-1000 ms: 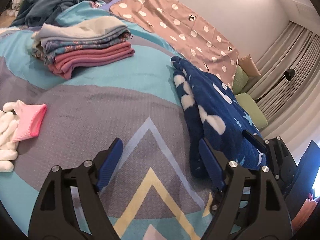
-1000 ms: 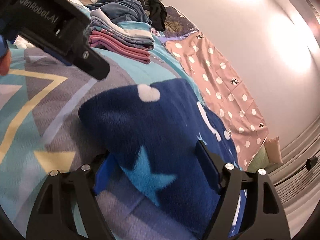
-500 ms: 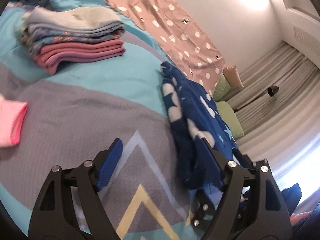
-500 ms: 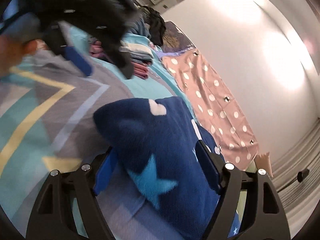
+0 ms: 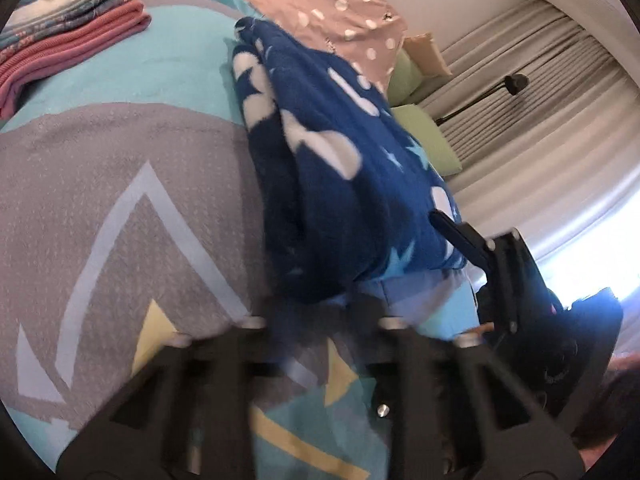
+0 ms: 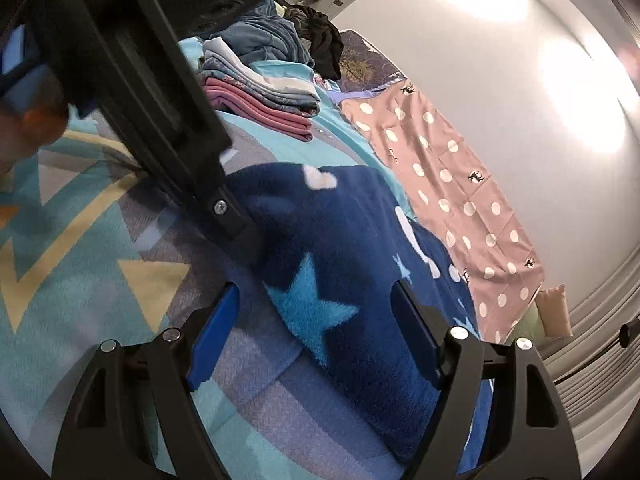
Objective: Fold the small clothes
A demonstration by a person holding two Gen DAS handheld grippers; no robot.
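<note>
A dark blue fleece garment (image 5: 328,168) with white clouds and light blue stars lies folded on the patterned bedspread (image 5: 100,168). In the left wrist view my left gripper (image 5: 316,300) is blurred, with the garment's near end between its fingers; the frame does not show whether they press on it. My right gripper (image 6: 316,324) is open, its blue pads (image 6: 214,332) on either side of the garment's near corner (image 6: 320,308), not closed on it. The left gripper's body (image 6: 160,92) crosses the right wrist view at upper left.
A stack of folded clothes (image 5: 68,32) lies at the far left, also in the right wrist view (image 6: 260,96). A pink polka-dot cloth (image 6: 448,200) lies along the wall. Loose dark clothes (image 6: 316,32) are piled far back. Green pillows (image 5: 424,136) and curtains (image 5: 540,92) are at the right.
My left gripper has moved right onto the blue garment's near end, and its fingers have come closer together. My right gripper stays open around the near corner.
</note>
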